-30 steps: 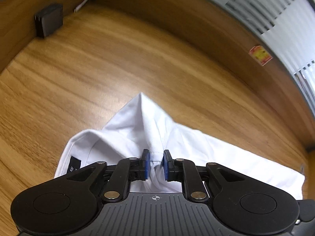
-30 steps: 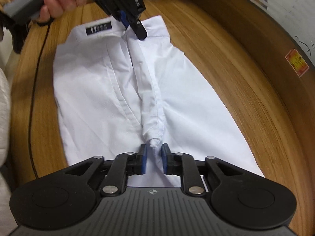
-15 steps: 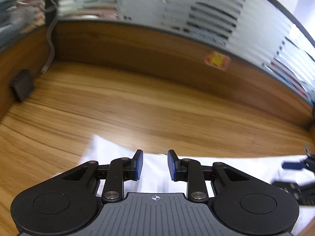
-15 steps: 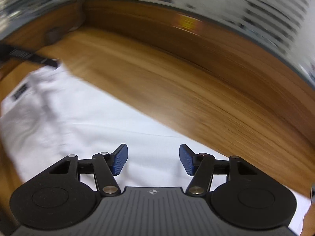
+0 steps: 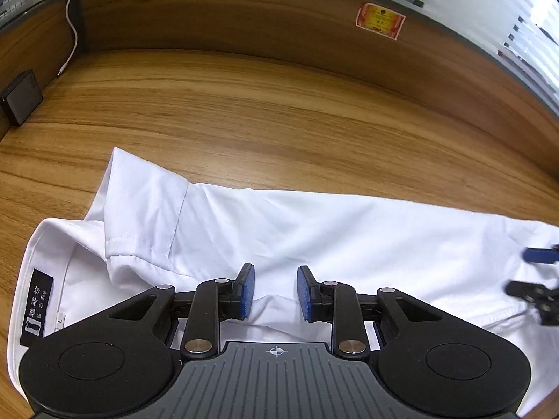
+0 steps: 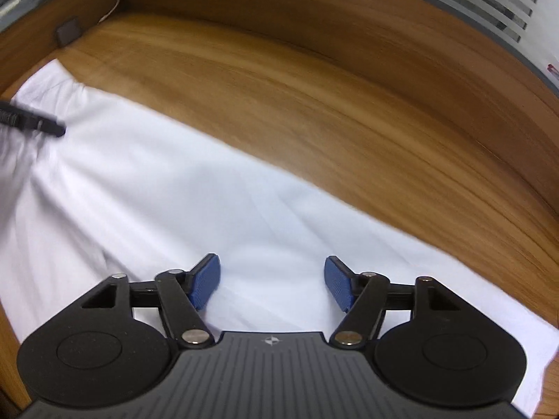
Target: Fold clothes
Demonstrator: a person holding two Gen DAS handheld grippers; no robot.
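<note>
A white shirt lies flat on the wooden table, its collar with a black label at the lower left. A folded sleeve rests on top near the collar. My left gripper hovers over the shirt's upper part, open, with no cloth between its blue pads. At the right edge of the left wrist view, my right gripper shows. In the right wrist view the shirt spreads below my right gripper, whose jaws are opening wide with nothing between them. A left finger pokes in from the left.
A wooden wall with a red sticker rims the table at the back. A black box and a white cable sit in the far left corner. Bare wood lies beyond the shirt's far edge.
Both grippers have let go of the rolled sleeve and opened, the right one wider. Both have swung sideways, so they now face the shirt's far edge and the back wall.
</note>
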